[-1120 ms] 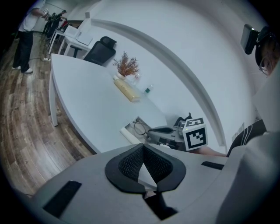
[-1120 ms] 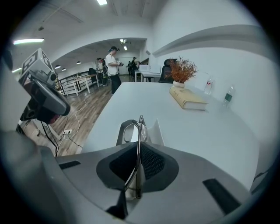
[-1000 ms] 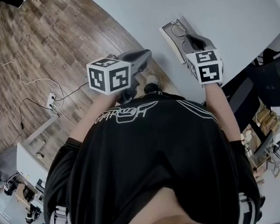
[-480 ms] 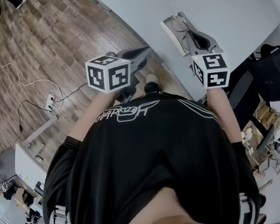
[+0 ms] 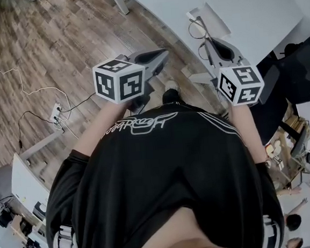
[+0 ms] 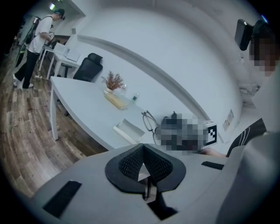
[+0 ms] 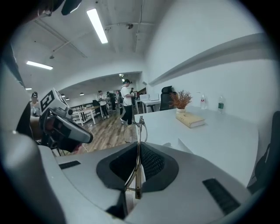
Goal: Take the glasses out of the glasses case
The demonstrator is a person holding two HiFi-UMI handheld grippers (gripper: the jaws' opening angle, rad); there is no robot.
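The right gripper (image 7: 137, 165) has its jaws clenched on the glasses (image 7: 138, 144), pinching the thin metal frame edge-on so that the lens rims stand up beyond the jaw tips. The left gripper (image 6: 143, 168) has its jaws pressed together with nothing between them. In the head view the right gripper reaches over the near edge of the white table (image 6: 83, 103), while the left gripper hangs to the left of it, off the table and above the wooden floor (image 5: 56, 48). The glasses are outside the glasses case (image 6: 128, 131), held up just to its right as the left gripper view shows them. The case is white and lies open on the table close to the near edge. Farther along the table, well apart from the case, a book (image 6: 116, 101) lies flat with a small dried plant (image 6: 113, 81) standing just behind it. At the far left of the room a person (image 6: 37, 39) stands at another desk.
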